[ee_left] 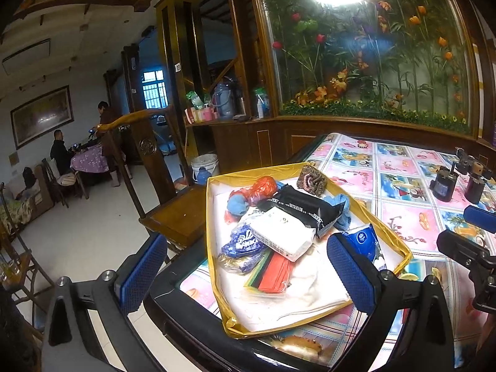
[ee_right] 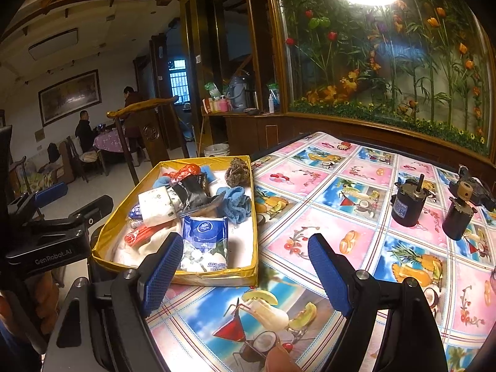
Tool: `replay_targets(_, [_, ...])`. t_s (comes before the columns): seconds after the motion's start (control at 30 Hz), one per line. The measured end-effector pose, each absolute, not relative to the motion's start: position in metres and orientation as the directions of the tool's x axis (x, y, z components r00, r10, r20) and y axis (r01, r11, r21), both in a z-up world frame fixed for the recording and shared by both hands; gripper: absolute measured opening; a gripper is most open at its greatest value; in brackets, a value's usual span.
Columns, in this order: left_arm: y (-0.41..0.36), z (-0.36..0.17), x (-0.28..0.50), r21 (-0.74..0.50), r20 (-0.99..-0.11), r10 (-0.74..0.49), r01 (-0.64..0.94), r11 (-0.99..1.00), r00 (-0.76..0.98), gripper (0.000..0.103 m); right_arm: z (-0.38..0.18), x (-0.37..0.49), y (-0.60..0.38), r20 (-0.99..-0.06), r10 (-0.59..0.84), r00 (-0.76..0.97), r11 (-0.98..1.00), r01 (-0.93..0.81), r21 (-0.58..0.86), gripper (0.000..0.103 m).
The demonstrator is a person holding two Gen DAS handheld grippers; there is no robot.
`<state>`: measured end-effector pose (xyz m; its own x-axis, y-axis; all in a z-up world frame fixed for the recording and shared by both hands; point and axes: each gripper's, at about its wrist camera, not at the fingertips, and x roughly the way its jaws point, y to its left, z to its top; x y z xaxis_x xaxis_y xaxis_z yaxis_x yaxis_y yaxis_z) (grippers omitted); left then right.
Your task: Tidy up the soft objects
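Note:
A yellow-rimmed box (ee_left: 313,167) (ee_right: 127,198) stands on the table corner, filled with soft things: a white tissue pack (ee_left: 280,232) (ee_right: 156,206), a black pouch (ee_left: 305,206) (ee_right: 193,190), a blue tissue bag (ee_left: 362,240) (ee_right: 204,232), a blue cloth (ee_left: 341,207) (ee_right: 237,203), an orange bag (ee_left: 260,187), a red pack (ee_left: 274,274) and a brown knitted piece (ee_left: 311,179) (ee_right: 237,170). My left gripper (ee_left: 248,271) is open and empty above the box's near end. My right gripper (ee_right: 245,274) is open and empty over the tablecloth beside the box.
The table (ee_right: 341,204) has a bright fruit-print cloth. Two dark motors (ee_right: 407,206) (ee_right: 458,214) stand at the right, also in the left wrist view (ee_left: 445,186). A wooden chair (ee_left: 161,167) stands left of the table. People sit far off at another table.

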<state>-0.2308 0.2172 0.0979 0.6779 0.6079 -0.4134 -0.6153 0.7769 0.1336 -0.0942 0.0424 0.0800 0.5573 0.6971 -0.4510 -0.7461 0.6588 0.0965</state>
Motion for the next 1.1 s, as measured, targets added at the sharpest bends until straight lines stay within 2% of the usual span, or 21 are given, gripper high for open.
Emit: replay_targets(1.1, [0.2196, 0.0909, -0.2298, 0.152, -0.421, 0.626, -0.630, 0.762, 0.656, 0.103, 0.0787, -0.0968, 0.0442, -0.451, 0.697, 0.557, 0.656, -0.750, 0.088, 0.087])
